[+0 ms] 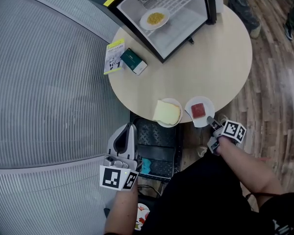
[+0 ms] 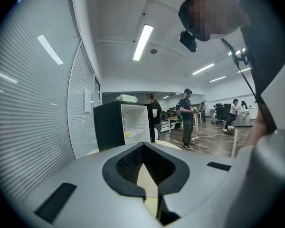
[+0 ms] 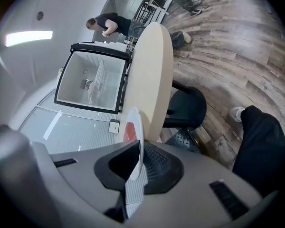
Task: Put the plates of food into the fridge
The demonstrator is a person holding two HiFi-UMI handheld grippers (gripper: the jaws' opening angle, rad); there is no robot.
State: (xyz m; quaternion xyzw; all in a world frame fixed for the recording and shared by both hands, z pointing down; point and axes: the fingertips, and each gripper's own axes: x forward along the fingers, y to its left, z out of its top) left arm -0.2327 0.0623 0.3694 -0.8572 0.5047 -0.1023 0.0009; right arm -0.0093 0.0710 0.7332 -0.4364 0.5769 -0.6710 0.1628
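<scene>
The plate with the red slice (image 1: pixel 206 103) sits at the near edge of the round table (image 1: pixel 210 58), overhanging it slightly on the side toward the person. The right gripper (image 1: pixel 211 122) has its jaws pressed onto that plate's near rim; its own view shows the thin white rim clamped edge-on between the dark pads, with the red slice just beyond them. Just left of this plate, also at the near edge, lies a second plate (image 1: pixel 168 125) carrying a pale yellow slab (image 1: pixel 167 112); the two plates are close but apart. At the far side of the table the fridge (image 1: pixel 186 18) stands with its door open, and a plate of yellow food (image 1: pixel 145 19) already rests inside. A dark green box (image 1: pixel 134 61) and a booklet (image 1: pixel 114 56) lie near the table's left edge. The left gripper (image 1: pixel 131 127) hangs below the table's rim over a black crate (image 1: pixel 157 146), its jaw tips meeting with nothing between them.
</scene>
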